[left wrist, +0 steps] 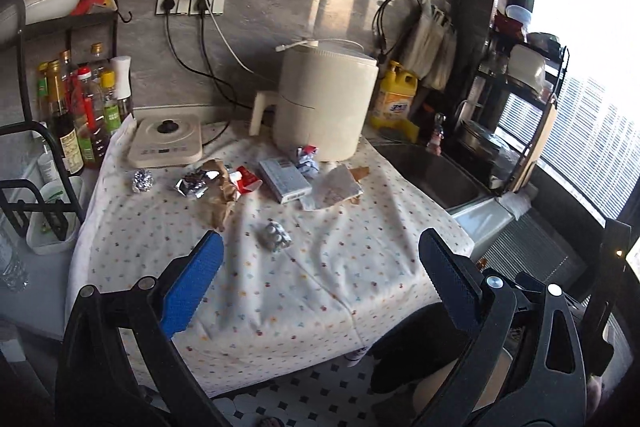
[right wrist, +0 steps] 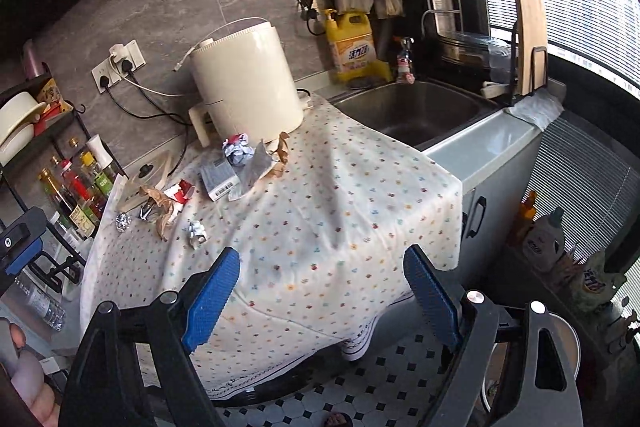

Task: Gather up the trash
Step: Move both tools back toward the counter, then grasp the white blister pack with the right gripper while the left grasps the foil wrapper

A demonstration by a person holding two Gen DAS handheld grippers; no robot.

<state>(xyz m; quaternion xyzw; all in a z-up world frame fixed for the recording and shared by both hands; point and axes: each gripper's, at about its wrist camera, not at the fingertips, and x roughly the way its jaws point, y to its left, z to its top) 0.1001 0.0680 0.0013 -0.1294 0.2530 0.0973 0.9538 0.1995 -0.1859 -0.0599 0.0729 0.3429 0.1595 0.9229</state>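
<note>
Trash lies on the dotted cloth [left wrist: 320, 267] over the counter: a foil ball [left wrist: 142, 181], a silver wrapper [left wrist: 192, 183], crumpled brown paper [left wrist: 222, 203], a red-and-white packet [left wrist: 246, 179], a grey box [left wrist: 285, 180], a crumpled paper ball [left wrist: 307, 159], a flat paper bag [left wrist: 336, 187] and a pill blister [left wrist: 275, 235]. My left gripper [left wrist: 320, 247] is open and empty, just short of the blister. My right gripper [right wrist: 322, 267] is open and empty above the cloth's near part [right wrist: 320, 227], well back from the blister [right wrist: 197, 233] and box [right wrist: 219, 179].
A cream air fryer [left wrist: 326, 103] and an induction plate [left wrist: 166, 143] stand behind the trash. Sauce bottles [left wrist: 80, 115] fill a rack at left. A steel sink [right wrist: 412, 111], yellow detergent jug [right wrist: 352, 45] and dish rack [right wrist: 472, 7] are at right. Tiled floor [right wrist: 400, 379] lies below.
</note>
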